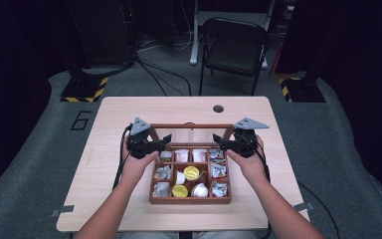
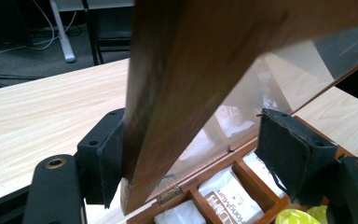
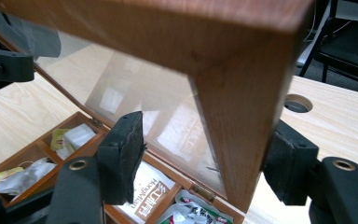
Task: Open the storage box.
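The high view looks forward and down from the person's side, well back from the box [image 1: 190, 172] at mid-table. The left gripper view sits close against the lid [image 2: 177, 93] at the box's left end, facing right. The right gripper view sits close at the right end, facing left. All three share the lid and compartments.

A light wooden table top [image 1: 129, 112] with rounded corners carries a round dark cable hole [image 1: 218, 108] near its far edge. Behind the table stands a black folding metal chair [image 1: 234, 47] on the grey carpeted floor [image 1: 358, 149]. Two dark stand bases edged with yellow-and-black hazard tape [image 1: 85, 89] rest on the floor, left and right. A dark numeral "6" [image 1: 81, 120] is marked on the floor left of the table. Black cables [image 1: 154, 69] run across the floor.
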The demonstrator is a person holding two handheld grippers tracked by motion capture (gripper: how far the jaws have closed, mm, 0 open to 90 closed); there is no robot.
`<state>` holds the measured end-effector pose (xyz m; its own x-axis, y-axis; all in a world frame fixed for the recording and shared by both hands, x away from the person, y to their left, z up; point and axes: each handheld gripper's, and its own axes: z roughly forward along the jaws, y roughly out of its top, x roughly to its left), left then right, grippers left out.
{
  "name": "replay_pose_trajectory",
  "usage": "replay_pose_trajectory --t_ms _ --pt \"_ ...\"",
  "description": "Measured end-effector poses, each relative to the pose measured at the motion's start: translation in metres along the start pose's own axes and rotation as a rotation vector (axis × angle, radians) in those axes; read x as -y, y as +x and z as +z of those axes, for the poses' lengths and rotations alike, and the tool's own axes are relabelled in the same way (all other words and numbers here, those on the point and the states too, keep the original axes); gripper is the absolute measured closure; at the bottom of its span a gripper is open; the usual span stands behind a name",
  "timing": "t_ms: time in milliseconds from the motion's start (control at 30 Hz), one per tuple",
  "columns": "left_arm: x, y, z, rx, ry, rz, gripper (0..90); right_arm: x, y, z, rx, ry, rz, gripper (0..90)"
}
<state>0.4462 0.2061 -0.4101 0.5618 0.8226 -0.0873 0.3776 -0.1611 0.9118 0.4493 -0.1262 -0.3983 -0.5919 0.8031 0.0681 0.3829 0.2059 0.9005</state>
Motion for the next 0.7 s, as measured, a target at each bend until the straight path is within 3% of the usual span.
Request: replay_pose_trajectory --t_ms 267,700 --pt "0.003 0.005 0.008 0.003 -0.006 -0.026 26.9 0.001 -0.003 0.007 0.007 -0.015 0.001 35.2" --pt "0.008 0.011 0.019 -0.003 0.012 -0.028 27.3 0.003 -0.010 0.018 0.009 -0.016 0.013 35.5"
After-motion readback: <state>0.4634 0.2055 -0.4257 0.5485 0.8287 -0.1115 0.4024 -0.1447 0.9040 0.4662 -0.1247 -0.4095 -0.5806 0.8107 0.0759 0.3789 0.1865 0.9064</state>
